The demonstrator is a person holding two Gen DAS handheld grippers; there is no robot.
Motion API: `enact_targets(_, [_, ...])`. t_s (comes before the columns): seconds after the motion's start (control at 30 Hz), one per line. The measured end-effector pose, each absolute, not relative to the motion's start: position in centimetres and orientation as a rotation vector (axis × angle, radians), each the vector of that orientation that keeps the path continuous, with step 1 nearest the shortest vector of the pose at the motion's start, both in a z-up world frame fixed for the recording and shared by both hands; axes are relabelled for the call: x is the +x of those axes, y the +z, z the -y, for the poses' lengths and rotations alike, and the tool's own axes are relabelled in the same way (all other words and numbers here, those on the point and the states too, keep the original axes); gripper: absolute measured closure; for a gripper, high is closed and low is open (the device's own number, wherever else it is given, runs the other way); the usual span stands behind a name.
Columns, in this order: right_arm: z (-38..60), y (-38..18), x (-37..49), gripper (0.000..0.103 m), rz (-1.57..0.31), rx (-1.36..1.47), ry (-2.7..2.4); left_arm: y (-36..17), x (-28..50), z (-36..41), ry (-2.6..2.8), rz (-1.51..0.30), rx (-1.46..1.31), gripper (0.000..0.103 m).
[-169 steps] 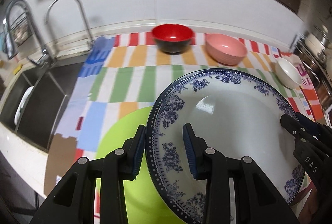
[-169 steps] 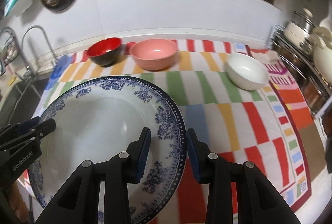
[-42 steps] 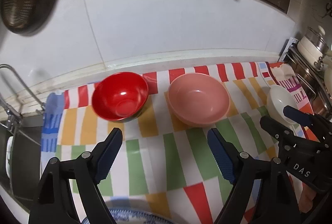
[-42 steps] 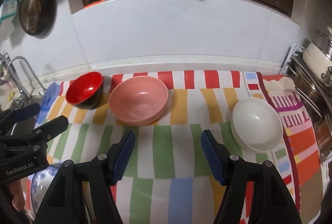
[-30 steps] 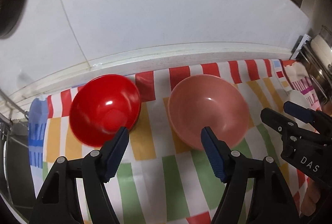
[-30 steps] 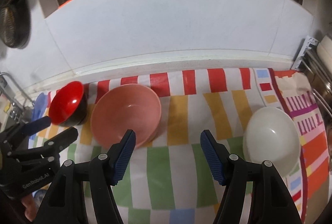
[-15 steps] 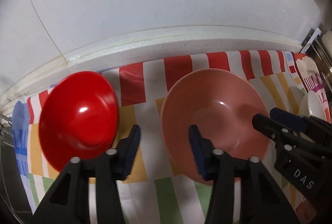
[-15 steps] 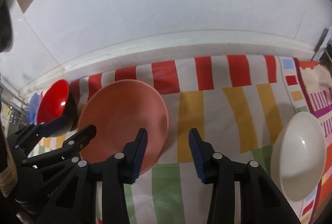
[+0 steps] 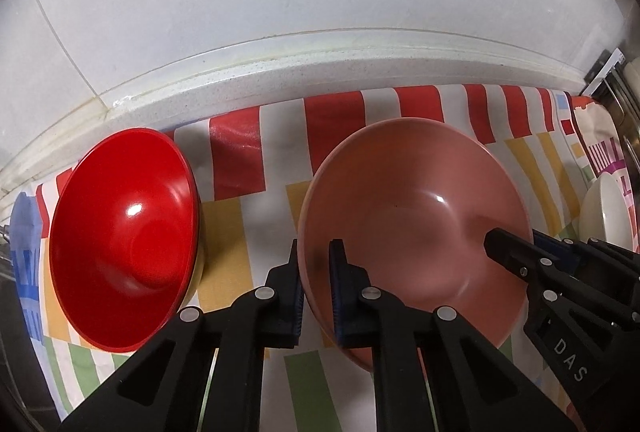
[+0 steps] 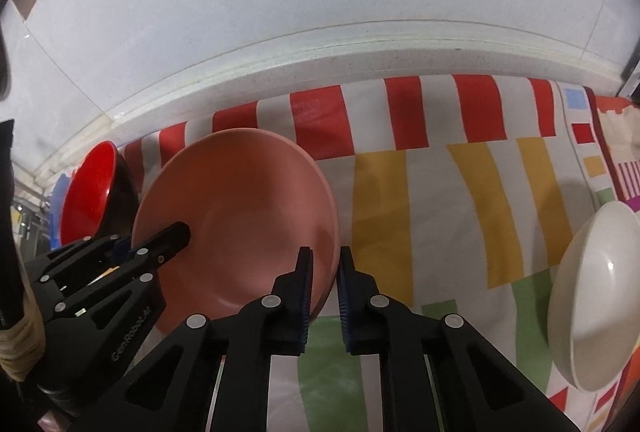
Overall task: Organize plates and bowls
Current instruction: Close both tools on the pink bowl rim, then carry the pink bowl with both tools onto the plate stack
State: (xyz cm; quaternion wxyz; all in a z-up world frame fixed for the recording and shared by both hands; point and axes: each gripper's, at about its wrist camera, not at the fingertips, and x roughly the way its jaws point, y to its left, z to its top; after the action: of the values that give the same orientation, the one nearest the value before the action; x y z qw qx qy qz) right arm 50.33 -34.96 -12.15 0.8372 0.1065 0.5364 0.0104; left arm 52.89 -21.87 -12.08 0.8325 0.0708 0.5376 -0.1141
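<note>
A pink bowl (image 9: pixel 416 208) sits on the striped cloth near the back wall. My left gripper (image 9: pixel 316 268) is shut on its left rim, one finger inside and one outside. My right gripper (image 10: pixel 323 272) is shut on its right rim (image 10: pixel 332 232) the same way. The pink bowl also shows in the right wrist view (image 10: pixel 240 208). A red bowl (image 9: pixel 120 232) with a black outside stands just left of it. A white bowl (image 10: pixel 592 304) stands to the right, apart from both grippers.
The striped cloth (image 10: pixel 440 192) covers the counter up to a white ledge (image 9: pixel 320 60) below the tiled wall. A metal rack edge (image 9: pixel 616 80) shows at the far right. A blue patch of cloth (image 9: pixel 24 244) lies left of the red bowl.
Both grippers moved forward and down to the pink bowl and closed on its opposite rims. Earlier they were open above the cloth.
</note>
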Motion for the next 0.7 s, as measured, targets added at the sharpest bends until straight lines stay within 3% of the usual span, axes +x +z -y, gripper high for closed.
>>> enact_targets(0.7, [35.1,-7.7,41.7,0.090,-1.058,0.236,-0.024,-6.5,43.1,23.2,-0.367,-1.058,0.166,0.089])
